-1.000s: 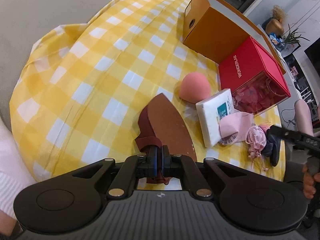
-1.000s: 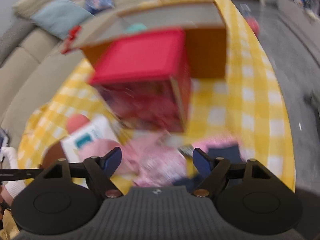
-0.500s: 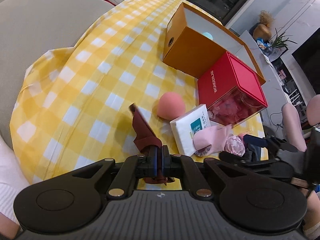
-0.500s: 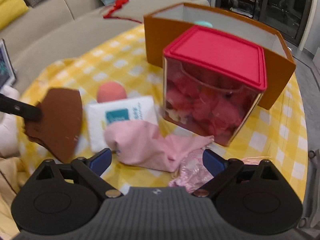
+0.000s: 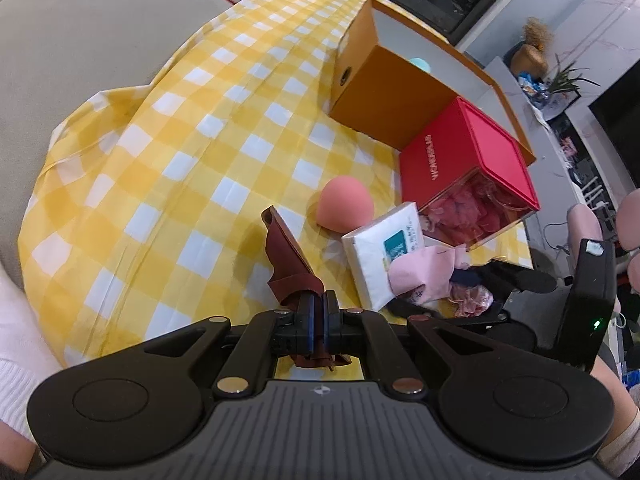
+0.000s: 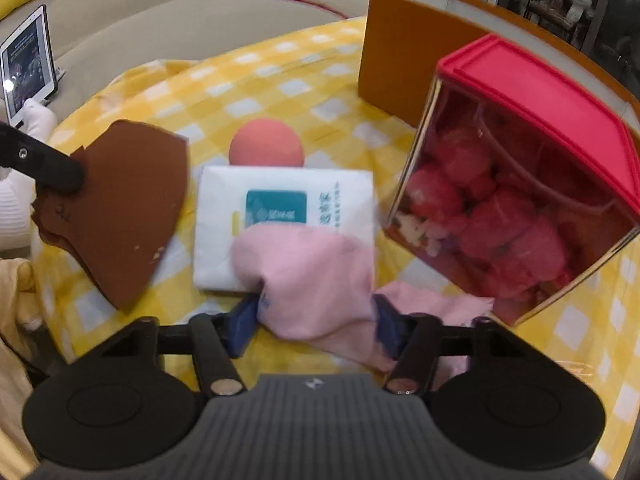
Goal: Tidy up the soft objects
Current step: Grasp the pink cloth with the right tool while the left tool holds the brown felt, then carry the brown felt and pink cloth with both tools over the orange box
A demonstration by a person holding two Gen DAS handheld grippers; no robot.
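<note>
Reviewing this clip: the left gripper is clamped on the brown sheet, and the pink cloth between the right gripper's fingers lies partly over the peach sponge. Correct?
One detail is wrong. In the right wrist view the pink cloth lies partly over the white tissue pack, not the peach sponge, which sits uncovered behind the pack. The rest holds: the left gripper is clamped on the brown sheet, and the cloth is between the right gripper's fingers.

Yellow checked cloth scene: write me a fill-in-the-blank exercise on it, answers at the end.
1. The left gripper is shut on a flat ____ piece of soft sheet.
2. The right gripper straddles a soft pale ____ cloth.
3. That cloth lies partly on a white tissue ____.
4. The clear box of red pieces has a ____ lid.

Missing words: brown; pink; pack; red
</note>
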